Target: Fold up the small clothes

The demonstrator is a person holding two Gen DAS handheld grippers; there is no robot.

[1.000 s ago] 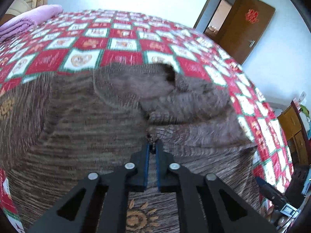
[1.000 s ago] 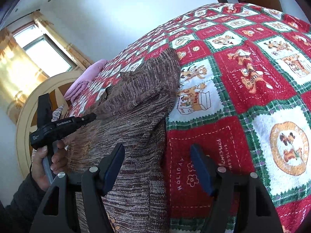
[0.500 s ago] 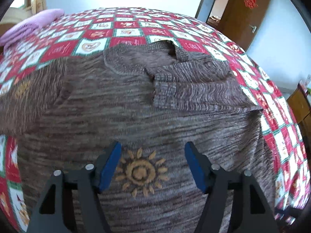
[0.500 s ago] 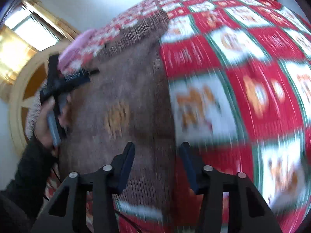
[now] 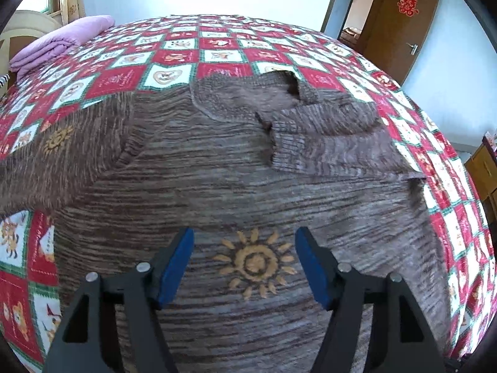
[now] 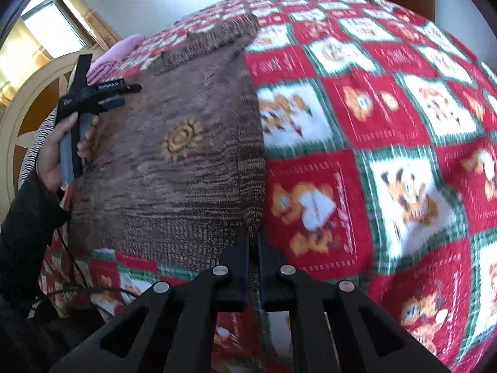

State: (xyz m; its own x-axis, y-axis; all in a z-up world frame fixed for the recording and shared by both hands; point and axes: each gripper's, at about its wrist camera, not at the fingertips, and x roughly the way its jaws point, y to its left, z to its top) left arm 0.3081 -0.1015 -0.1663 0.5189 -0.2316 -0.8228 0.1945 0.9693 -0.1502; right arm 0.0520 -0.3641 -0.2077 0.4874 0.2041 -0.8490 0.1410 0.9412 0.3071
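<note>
**A:** Where is the garment from where you sit?

**B:** I see the brown knitted sweater lying flat on the bed's red, white and green patchwork quilt. One sleeve is folded across its chest, the other sleeve is spread out to the left over the quilt. A yellow sun motif sits on the body.

**A:** And the left gripper?

**B:** My left gripper hangs over the sweater with its blue-padded fingers standing well apart and nothing between them; the sun motif shows in the gap. From the right wrist view I see a hand in a dark sleeve holding it at the sweater's far edge.

**A:** The right one?

**B:** My right gripper has just been closing, and its fingers now stand nearly together at the sweater's near corner, by the hem. The knit edge seems to be pinched between them, though that view is blurred and I cannot be fully sure.

**A:** Anything else on the bed?

**B:** A folded pink blanket near the headboard.
</note>
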